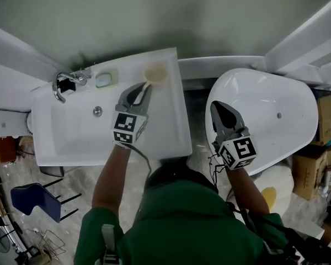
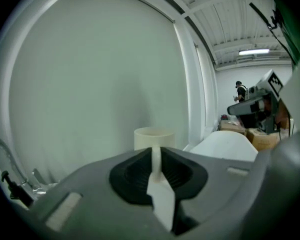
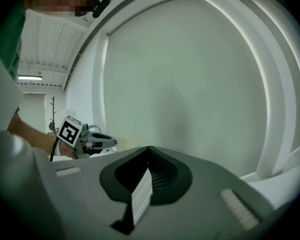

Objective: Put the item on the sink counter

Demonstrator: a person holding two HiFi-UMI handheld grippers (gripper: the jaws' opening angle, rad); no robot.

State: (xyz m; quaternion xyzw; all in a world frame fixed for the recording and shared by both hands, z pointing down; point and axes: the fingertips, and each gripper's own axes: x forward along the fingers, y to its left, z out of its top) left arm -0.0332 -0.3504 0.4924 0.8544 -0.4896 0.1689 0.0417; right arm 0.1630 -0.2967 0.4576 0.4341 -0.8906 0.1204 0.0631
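Note:
A cream cup (image 1: pixel 155 72) is at the back right corner of the white sink counter (image 1: pixel 174 123); I cannot tell whether it rests there or hangs just above. My left gripper (image 1: pixel 147 86) reaches over the basin and is shut on the cup's thin handle. In the left gripper view the cup (image 2: pixel 153 137) stands straight ahead, its handle pinched at the jaw tips of the left gripper (image 2: pixel 155 154). My right gripper (image 1: pixel 216 105) hovers over the white tub (image 1: pixel 281 101), shut with nothing in it. In the right gripper view the right gripper (image 3: pixel 148 149) shows its jaws meeting.
A chrome faucet (image 1: pixel 66 81) and a soap dish (image 1: pixel 106 79) sit along the sink's back edge, with the drain (image 1: pixel 97 111) in the basin. Cardboard boxes (image 1: pixel 314 170) stand at the far right. A blue chair (image 1: pixel 36 200) is on the floor at lower left.

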